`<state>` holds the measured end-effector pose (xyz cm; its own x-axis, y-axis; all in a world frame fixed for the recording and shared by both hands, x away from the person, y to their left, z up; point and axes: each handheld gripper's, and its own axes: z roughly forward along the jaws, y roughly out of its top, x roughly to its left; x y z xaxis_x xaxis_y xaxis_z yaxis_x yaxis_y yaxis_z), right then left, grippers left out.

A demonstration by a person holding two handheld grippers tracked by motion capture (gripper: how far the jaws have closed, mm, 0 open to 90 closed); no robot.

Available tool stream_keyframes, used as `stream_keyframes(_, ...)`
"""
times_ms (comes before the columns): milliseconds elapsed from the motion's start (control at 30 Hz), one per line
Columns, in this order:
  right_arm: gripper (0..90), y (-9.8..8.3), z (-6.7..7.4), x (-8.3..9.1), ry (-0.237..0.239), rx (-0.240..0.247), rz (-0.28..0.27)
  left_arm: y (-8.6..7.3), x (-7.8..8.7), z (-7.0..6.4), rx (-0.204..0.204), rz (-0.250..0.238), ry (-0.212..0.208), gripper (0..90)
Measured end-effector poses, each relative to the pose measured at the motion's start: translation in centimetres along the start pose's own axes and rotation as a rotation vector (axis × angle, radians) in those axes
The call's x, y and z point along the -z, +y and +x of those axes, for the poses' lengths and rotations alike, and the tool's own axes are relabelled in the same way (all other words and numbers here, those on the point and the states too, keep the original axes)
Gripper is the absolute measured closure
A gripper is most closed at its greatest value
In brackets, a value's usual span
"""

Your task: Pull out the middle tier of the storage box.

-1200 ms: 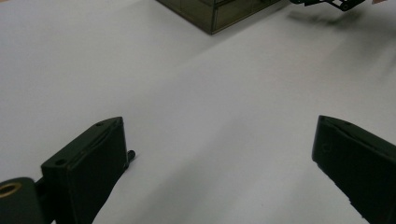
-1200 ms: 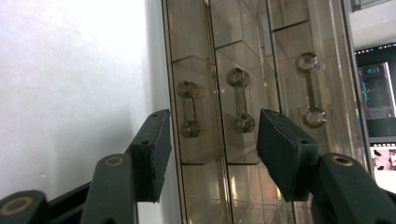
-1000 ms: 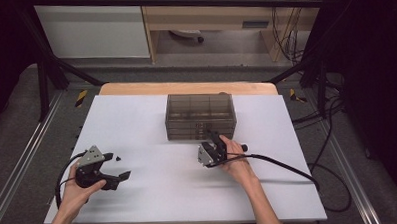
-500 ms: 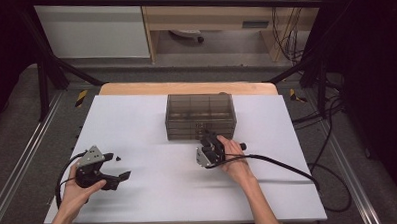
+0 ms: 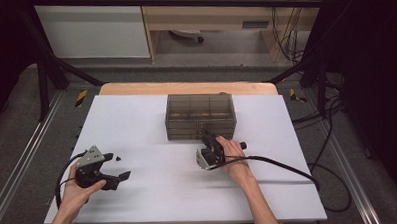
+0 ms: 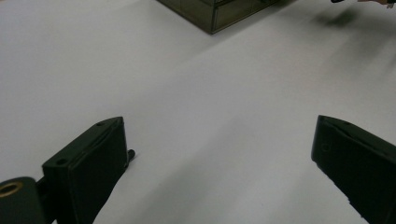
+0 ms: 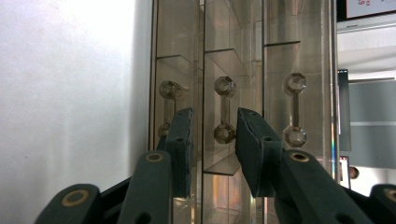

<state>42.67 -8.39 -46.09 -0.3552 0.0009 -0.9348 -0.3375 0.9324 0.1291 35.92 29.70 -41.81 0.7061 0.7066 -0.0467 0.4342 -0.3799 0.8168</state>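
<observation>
Now the right gripper is being closed around a drawer handle, untouched; the left gripper's fingers are spread at seven o'clock.

drawer box: 1 | drawers: 3 (stacked) | claws: 2

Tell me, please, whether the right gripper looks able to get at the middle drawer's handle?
Probably yes: the right gripper sits at the drawer unit, jaws either side of the middle handle, just closing, not yet pressing.
</observation>
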Motion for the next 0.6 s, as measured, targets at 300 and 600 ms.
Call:
stream_keyframes(300,73.6,0.05,0.23,-0.02,-0.036,0.028,0.01,-0.02,0.01,0.02,0.0,0.0,0.0,3.0)
stream_keyframes(600,77.8,0.11,0.43,-0.05,-0.065,0.048,0.017,-0.02,0.04,0.05,0.0,0.0,0.001,3.0)
